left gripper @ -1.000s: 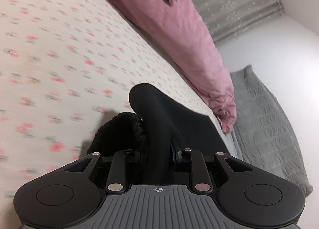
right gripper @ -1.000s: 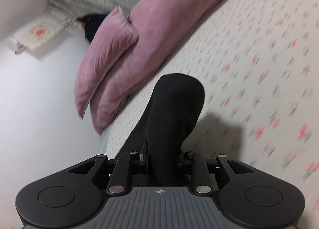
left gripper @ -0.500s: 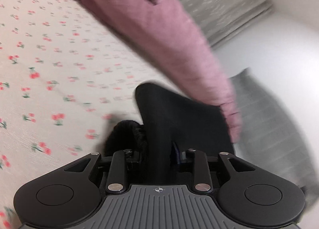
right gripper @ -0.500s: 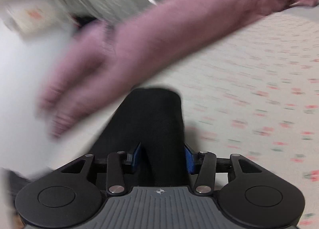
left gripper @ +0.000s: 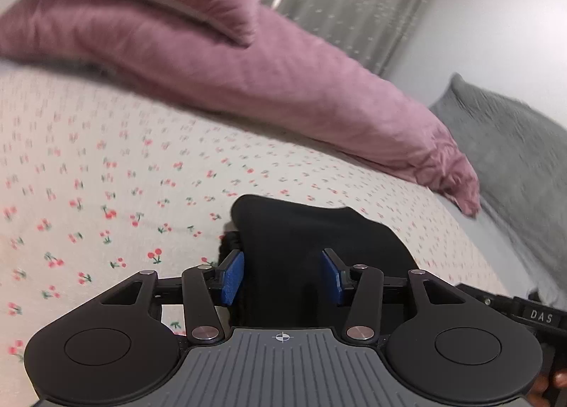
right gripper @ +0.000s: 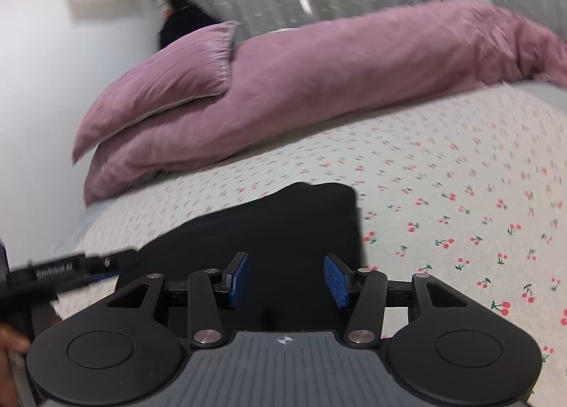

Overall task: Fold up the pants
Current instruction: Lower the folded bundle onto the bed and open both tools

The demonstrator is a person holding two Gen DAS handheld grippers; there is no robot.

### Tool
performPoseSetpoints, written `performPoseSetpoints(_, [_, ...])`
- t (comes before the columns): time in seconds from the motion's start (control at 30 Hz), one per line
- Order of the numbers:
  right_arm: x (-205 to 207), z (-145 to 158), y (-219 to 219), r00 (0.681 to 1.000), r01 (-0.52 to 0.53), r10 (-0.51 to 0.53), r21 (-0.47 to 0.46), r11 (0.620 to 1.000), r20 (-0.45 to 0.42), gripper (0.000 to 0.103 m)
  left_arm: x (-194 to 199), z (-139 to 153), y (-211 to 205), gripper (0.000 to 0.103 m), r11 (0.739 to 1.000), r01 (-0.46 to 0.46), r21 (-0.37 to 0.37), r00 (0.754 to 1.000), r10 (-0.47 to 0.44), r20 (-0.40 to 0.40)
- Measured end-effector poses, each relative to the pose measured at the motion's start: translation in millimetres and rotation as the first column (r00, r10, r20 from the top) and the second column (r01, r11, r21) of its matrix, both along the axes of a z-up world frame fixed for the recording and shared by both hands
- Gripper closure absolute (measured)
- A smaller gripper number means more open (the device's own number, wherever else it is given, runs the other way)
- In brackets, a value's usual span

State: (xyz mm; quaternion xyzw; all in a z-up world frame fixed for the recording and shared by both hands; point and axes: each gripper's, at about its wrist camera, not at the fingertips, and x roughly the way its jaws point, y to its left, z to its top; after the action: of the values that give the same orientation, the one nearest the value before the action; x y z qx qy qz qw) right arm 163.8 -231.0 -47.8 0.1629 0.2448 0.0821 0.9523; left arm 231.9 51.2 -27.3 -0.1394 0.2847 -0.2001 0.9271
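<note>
Now letting go: left tongs (left gripper: pixel 282 276) and right tongs (right gripper: pixel 285 279) just opening, pads clear of black pants (right gripper: pixel 283 226) lying folded on bed (right gripper: pixel 460 194). Possibly further folding remaining.

Between the blue, finely ribbed pads (left gripper: pixel 234 277) of the left claw (left gripper: pixel 282 276) lies the black pants cloth (left gripper: pixel 312 247), matt and smooth, with a gathered band at its left edge. Beneath it spreads a cream cotton-like sheet printed with small red cherries (left gripper: pixel 106 194); beyond it lie a long pink bolster of crinkled, softly napped cloth (right gripper: pixel 354 88) and, right of the left claw, what seems a grey quilted cover (left gripper: pixel 514 151), though blurred. Both claws, the right claw (right gripper: pixel 285 279) included, have matt black plastic arms, bright metal rivets and a grooved grey housing.
</note>
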Motion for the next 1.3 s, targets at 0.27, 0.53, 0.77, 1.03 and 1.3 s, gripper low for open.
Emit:
performPoseSetpoints(0.27, [-13.0,-22.3,23.2,0.992,-0.046,0.023,-0.18,0.983,-0.126,0.053,-40.2,-11.1,-22.5,0.05,0.966,0.047,0.253,0.998,-0.056,0.025])
performPoseSetpoints(0.53, [-40.0,-8.4,25.3,0.986,-0.067,0.024,-0.266,0.962,-0.163,0.046,-66.2,-14.3,-20.1,0.05,0.951,0.101,0.293,0.994,-0.086,-0.062])
performPoseSetpoints(0.77, [-74.9,9.3,27.1,0.992,-0.006,-0.026,-0.261,0.965,-0.12,0.021,-105.4,10.5,-31.9,0.022,0.939,0.062,0.339,0.998,-0.05,-0.043])
performPoseSetpoints(1.03, [-102.6,13.4,29.2,0.986,0.125,-0.15,-0.291,0.949,-0.065,0.003,-133.0,15.3,-45.0,0.0,0.919,-0.102,0.382,0.991,0.126,-0.039])
performPoseSetpoints(1.3, [-95.6,-16.7,30.1,0.975,0.147,-0.192,-0.322,0.935,-0.112,0.001,-136.7,-9.3,-56.1,0.0,0.885,-0.143,0.443,0.977,0.198,-0.08])
